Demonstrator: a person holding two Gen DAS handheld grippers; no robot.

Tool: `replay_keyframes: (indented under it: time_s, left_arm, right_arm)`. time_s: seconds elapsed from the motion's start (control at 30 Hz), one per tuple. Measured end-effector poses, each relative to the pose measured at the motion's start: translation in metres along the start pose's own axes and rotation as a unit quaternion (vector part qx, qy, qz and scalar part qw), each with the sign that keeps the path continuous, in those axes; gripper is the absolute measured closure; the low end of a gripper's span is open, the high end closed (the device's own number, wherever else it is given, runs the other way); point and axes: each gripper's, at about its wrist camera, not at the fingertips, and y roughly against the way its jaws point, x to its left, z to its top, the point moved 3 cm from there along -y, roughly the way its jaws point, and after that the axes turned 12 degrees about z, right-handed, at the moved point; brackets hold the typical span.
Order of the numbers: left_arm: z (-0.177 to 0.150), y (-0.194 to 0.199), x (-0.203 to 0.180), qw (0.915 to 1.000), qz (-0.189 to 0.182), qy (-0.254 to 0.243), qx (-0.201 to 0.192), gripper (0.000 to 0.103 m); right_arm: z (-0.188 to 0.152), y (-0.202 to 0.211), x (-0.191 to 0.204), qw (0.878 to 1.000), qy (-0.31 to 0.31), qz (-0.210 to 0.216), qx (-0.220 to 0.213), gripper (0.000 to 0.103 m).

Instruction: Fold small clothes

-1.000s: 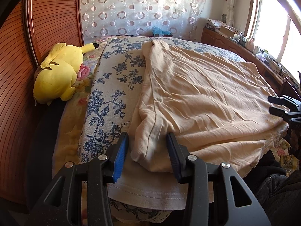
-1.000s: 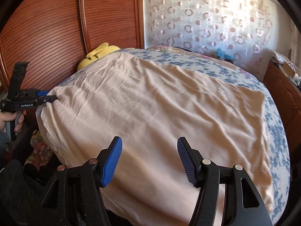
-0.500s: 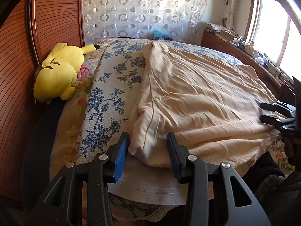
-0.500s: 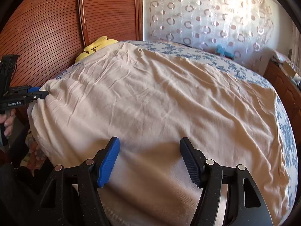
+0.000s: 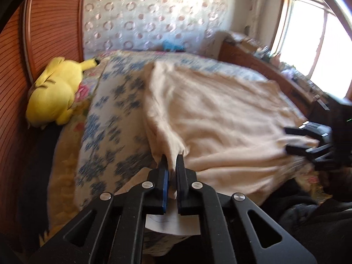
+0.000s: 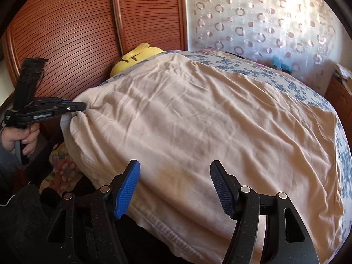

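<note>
1. Peach cotton fills both views: the peach garment (image 6: 198,132) lies spread across the bed (image 5: 105,118), its hem at the near edge and its far end up toward the dotted curtain (image 5: 154,17).
2. Your left claw (image 5: 171,167) has just been closing, and its pads are now clenched on a bunched fold at the garment's near left corner; cloth shows squeezed between the two fingers.
3. From the right wrist view, that same left claw (image 6: 81,106) bites the corner at the bed's left edge, with your left hand (image 6: 19,138) wrapped round its handle below.
4. Your right claw (image 6: 175,176) stands released, the blue pads spread wide over the garment's hem and near edge, cloth lying between them but not pinched.
5. In the left wrist view, the right claw (image 5: 292,138) sits at the garment's right side, fingers apart.
6. Blue-flowered bedspread (image 6: 286,81) shows beyond and beside the garment.
7. Yellow plush toy (image 5: 55,92) lies at the bed's left edge against the wooden slatted panel (image 6: 77,33), well apart from the garment.
</note>
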Motion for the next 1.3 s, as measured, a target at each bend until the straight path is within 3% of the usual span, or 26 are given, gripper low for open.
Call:
replay_keyframes:
  time_s: [0.37,0.6,0.83,0.97,1.13,1.17,1.3]
  left_arm:
    - [0.073,0.035,-0.080,0.9915,-0.100,-0.062,-0.057,0.097]
    - [0.125,0.037,-0.176,0.9750,-0.164,-0.134,-0.068,0.097]
    - [0.149,0.037,-0.271,0.9544,-0.218,-0.194,-0.061,0.097]
    - [0.152,0.031,-0.311,0.9476,-0.230,-0.215,-0.052,0.097]
    - [0.148,0.018,-0.332,0.9465,-0.229,-0.226,-0.029,0.096]
    - [0.148,0.017,-0.330,0.9469,-0.227,-0.226,-0.027,0.095]
    - [0.145,0.020,-0.316,0.9506,-0.216,-0.219,-0.040,0.058]
  right_arm:
    - [-0.016,0.051,-0.042,0.997,-0.060,-0.026,-0.047,0.035]
    - [-0.035,0.104,-0.070,0.990,-0.092,-0.065,-0.086,0.035]
    - [-0.068,0.161,-0.097,0.977,-0.132,-0.114,-0.120,0.035]
    - [-0.087,0.185,-0.109,0.970,-0.152,-0.139,-0.128,0.035]
    - [-0.098,0.194,-0.119,0.964,-0.173,-0.154,-0.131,0.035]
    - [-0.100,0.195,-0.120,0.963,-0.176,-0.155,-0.130,0.035]
    - [-0.103,0.197,-0.126,0.963,-0.180,-0.152,-0.127,0.035]
